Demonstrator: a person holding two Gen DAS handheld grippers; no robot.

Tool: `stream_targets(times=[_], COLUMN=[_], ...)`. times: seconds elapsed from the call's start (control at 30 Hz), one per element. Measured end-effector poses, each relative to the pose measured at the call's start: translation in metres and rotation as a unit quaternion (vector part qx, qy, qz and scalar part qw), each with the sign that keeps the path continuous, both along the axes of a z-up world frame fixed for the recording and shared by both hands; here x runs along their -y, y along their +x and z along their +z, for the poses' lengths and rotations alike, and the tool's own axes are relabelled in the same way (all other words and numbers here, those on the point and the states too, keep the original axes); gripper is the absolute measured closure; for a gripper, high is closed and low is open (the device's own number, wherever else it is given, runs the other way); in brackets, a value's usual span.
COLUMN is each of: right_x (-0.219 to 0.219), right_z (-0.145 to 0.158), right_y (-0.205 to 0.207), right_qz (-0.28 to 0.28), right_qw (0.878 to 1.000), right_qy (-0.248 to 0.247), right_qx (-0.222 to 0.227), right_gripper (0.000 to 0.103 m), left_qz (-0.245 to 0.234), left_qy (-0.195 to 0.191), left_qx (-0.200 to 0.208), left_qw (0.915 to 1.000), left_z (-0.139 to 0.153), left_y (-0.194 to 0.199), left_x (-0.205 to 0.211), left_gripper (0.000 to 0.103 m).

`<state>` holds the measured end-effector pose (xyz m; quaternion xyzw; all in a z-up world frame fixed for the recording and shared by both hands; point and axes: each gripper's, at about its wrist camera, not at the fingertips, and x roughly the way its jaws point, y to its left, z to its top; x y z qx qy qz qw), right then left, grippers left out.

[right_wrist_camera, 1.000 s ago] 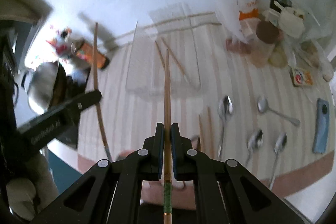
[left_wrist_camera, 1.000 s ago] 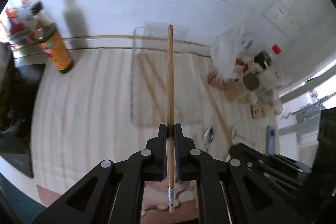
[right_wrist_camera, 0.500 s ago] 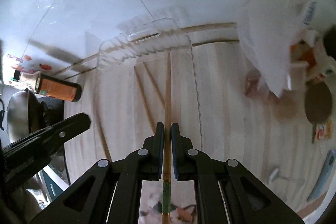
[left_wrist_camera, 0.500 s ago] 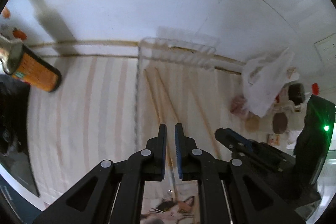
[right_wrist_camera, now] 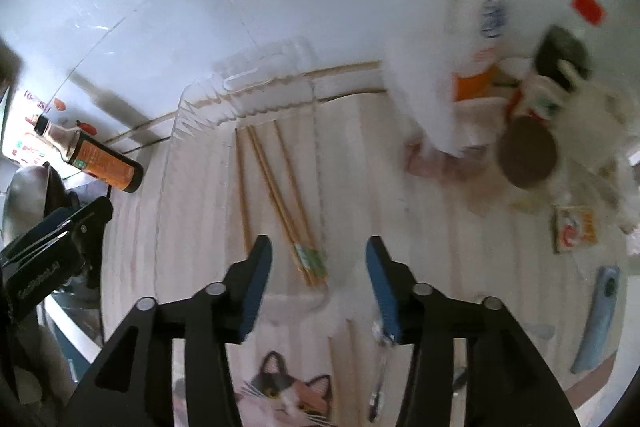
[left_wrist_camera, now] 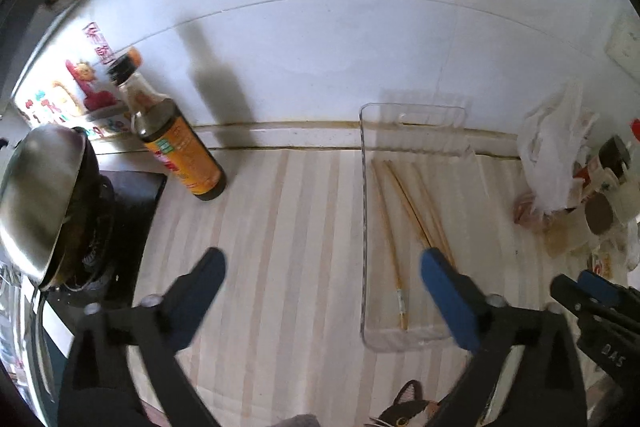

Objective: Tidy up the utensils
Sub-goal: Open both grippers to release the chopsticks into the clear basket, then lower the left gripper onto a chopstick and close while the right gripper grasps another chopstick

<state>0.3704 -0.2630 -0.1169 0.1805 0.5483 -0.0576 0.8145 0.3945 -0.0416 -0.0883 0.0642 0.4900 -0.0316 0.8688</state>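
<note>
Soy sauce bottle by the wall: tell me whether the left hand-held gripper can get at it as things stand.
Probably yes. The left hand-held gripper, jaws just opened wide and empty, has bare striped cloth between it and the soy sauce bottle; only the pan crowds one side.

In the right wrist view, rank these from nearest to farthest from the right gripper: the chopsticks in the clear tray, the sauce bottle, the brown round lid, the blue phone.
From the right gripper, jaws open and empty:
1. Chopsticks, just ahead, lying in the clear tray.
2. Brown round lid, ahead to the right, and blue phone, far right: too close to call.
3. Sauce bottle, far left by the wall.
</note>
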Motion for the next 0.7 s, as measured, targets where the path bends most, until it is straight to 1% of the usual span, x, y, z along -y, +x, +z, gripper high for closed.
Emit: stream_targets(times=[0.07,0.1,0.17,0.23,0.27,0.3,0.33,0.4,0.5,0.6,0.63,0.67,0.7], right_x=[-0.001,-0.002,-0.003,-0.004,-0.007,-0.008,-0.011,-0.017,-0.024,-0.034,-0.039,-0.043,-0.044], right_z=[0.000,-0.003,-0.013,-0.026,-0.039,-0.049,-0.059,-0.082,-0.109,-0.129,-0.137,-0.142,-0.140], right_y=[-0.018,-0.027,-0.046,-0.064,-0.075,-0.084,-0.092,-0.110,-0.133,-0.149,-0.152,-0.156,-0.158], right_qz=[-0.002,-0.003,-0.006,-0.003,-0.004,-0.003,-0.001,0.001,0.003,0.016,0.024,0.029,0.027], right_qw=[1.000,1.000,1.000,0.999,0.998,0.997,0.996,0.992,0.987,0.983,0.981,0.979,0.981], right_qy=[-0.013,-0.016,-0.010,-0.003,0.001,0.010,0.020,0.029,0.041,0.039,0.034,0.030,0.014], right_qx=[0.003,-0.002,-0.018,-0.040,-0.062,-0.075,-0.087,-0.120,-0.154,-0.181,-0.192,-0.200,-0.190], right_gripper=[0.047,0.047,0.047,0.047,0.048,0.051,0.061,0.070,0.079,0.081,0.087,0.091,0.096], left_qz=[0.000,0.002,0.003,0.008,0.010,0.012,0.010,0.008,0.001,-0.012,-0.017,-0.024,-0.029], left_qy=[0.010,0.008,0.002,0.014,0.017,0.018,0.019,0.026,0.034,0.029,0.028,0.023,0.016], left_qx=[0.000,-0.003,-0.013,-0.036,-0.048,-0.064,-0.080,-0.101,-0.132,-0.166,-0.174,-0.184,-0.193], left_qw=[0.9999,1.0000,0.9999,0.9992,0.9987,0.9977,0.9966,0.9945,0.9906,0.9856,0.9841,0.9823,0.9806], left_z=[-0.007,-0.010,-0.021,-0.038,-0.046,-0.056,-0.067,-0.082,-0.104,-0.122,-0.126,-0.130,-0.134], left_y=[-0.015,-0.021,-0.035,-0.047,-0.053,-0.059,-0.065,-0.076,-0.092,-0.107,-0.111,-0.115,-0.118], left_x=[0.000,-0.002,-0.004,-0.005,-0.004,-0.004,-0.003,0.000,0.007,0.016,0.020,0.024,0.028], left_gripper=[0.000,0.000,0.000,0.000,0.000,0.000,0.000,0.000,0.001,0.002,0.003,0.003,0.004])
